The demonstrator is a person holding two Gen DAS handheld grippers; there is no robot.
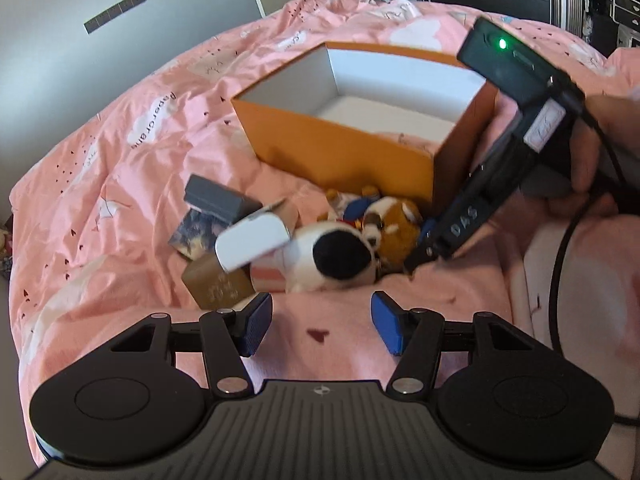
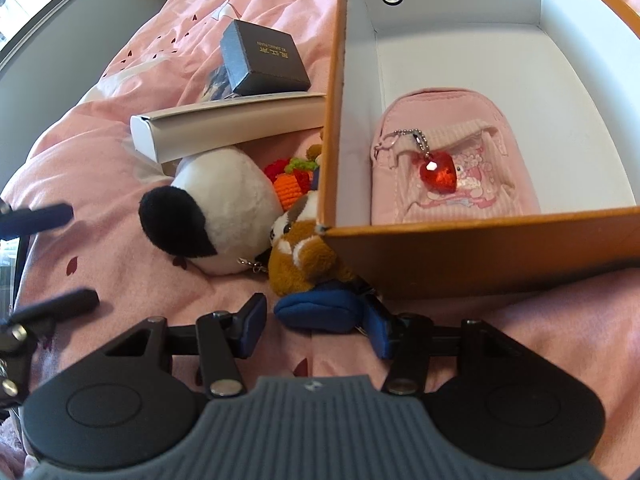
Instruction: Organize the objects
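An open orange box [image 1: 340, 148] [image 2: 480, 252] stands on the pink bedspread. A pink pouch [image 2: 452, 172] with a red heart charm lies inside it. In front of the box lies a pile: a white-and-black plush [image 1: 332, 258] [image 2: 216, 216], a brown plush with blue feet [image 1: 394, 224] [image 2: 304, 268], a white box [image 1: 254, 244] [image 2: 228, 128], a dark grey box [image 1: 220, 200] [image 2: 264, 60] and a brown box [image 1: 218, 288]. My left gripper [image 1: 320, 326] is open and empty, short of the pile. My right gripper [image 2: 316, 326] is open around the brown plush's blue foot [image 2: 320, 310].
The right gripper's body [image 1: 500, 152] shows in the left wrist view beside the box's right corner. An orange crochet toy [image 2: 292, 180] lies between the plushes and the box. A wall [image 1: 100, 40] borders the bed on the left; furniture stands beyond the far edge.
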